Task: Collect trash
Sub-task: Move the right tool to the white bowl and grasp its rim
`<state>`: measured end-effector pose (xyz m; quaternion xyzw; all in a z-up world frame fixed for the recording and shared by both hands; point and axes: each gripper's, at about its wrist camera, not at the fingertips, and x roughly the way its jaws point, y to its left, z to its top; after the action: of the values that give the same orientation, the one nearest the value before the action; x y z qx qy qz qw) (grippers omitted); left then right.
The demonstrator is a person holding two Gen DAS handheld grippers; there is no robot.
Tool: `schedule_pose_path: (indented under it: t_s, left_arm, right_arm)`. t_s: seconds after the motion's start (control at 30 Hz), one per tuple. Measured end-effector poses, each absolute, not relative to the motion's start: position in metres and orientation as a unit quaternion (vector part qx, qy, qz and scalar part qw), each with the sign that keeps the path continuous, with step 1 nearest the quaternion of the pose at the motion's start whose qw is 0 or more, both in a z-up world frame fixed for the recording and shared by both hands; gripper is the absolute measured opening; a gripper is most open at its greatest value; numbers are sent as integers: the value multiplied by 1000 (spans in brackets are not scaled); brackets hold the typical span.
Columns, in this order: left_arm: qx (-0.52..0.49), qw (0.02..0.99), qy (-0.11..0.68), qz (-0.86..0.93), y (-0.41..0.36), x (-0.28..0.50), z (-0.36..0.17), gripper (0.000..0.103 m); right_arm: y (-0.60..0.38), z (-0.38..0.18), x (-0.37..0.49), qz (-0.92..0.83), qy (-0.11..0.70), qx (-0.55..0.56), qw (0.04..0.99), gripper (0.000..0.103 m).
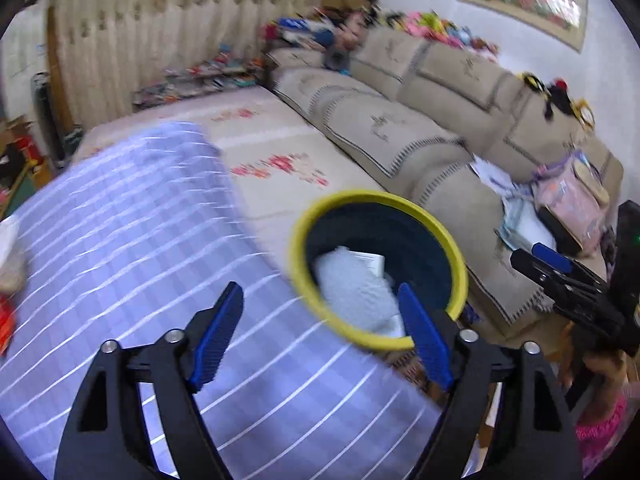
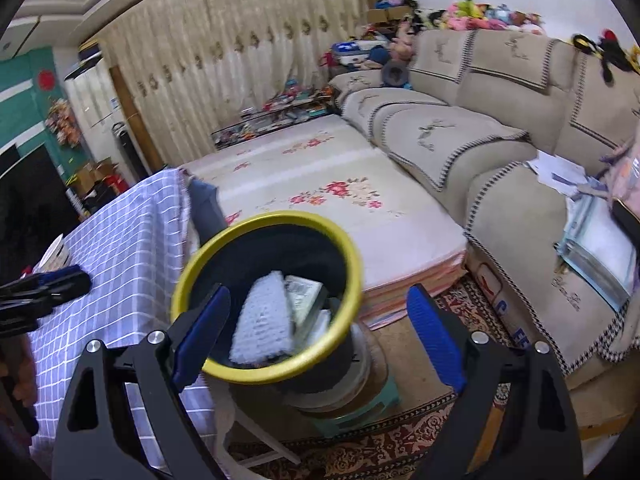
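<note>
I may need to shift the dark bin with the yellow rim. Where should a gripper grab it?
Probably the yellow rim of the dark round bin: it is thin enough for open jaws to straddle. Come from above, one finger inside, one outside, at the side away from the checked tablecloth, clear of the white pad inside.

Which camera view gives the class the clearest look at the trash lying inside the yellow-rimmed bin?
The right wrist view: it looks down into the bin, showing a pale padded piece and a printed box beside it. The left wrist view is blurred, and a blue pad hides part of the bin.
</note>
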<state>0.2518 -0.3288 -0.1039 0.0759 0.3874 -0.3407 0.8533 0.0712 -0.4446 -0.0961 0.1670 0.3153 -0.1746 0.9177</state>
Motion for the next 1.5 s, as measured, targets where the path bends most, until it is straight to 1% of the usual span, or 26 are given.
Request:
schedule_pose_path:
  t_s: [0.17,0.3,0.47,0.7,0.8,1.03,1.1,1.3,1.4,1.43,1.5]
  left_arm:
    - [41,897,352,-265,-231,245,-87,87]
    - [3,921,336,-199,-144,253,-83,88]
    - [-24,937,325,-125,-55,272,-87,88]
    - [-12,951,305,-54,22,301,-99,89]
    - [-25,953,299,-41,40,304,-107,89]
    - [-62,952,300,-22,65,314,-118,91]
    - [-61,952,298,-12,67,313,-120,92]
    - [-67,949,307,-16,59,312,-124,92]
    - [-55,950,307,-18,54,312,-126,92]
    - [-51,950,308,-20,51,312,-127,92]
    - [-49,949,309,-23,49,312,-127,93]
  right_arm:
    - [-399,-86,100,-119,323,132,930,86]
    - [-349,-69,132,-51,323,108,939,86]
    - [-280,-45,173,15,317,69,946,86]
    - [-195,-28,242,90,331,40,938,86]
    - [-157,-27,279,115,346,18,931,85]
    - [-86,-34,368,145,384,-21,912,65]
    - [-73,-39,390,143,395,-28,907,63]
    - [-52,-64,459,96,442,-50,890,50]
    - [-51,-83,481,95,482,-31,871,48]
    - [-50,-89,485,94,491,-30,866,46]
    - [-47,-97,489,89,498,-36,862,46]
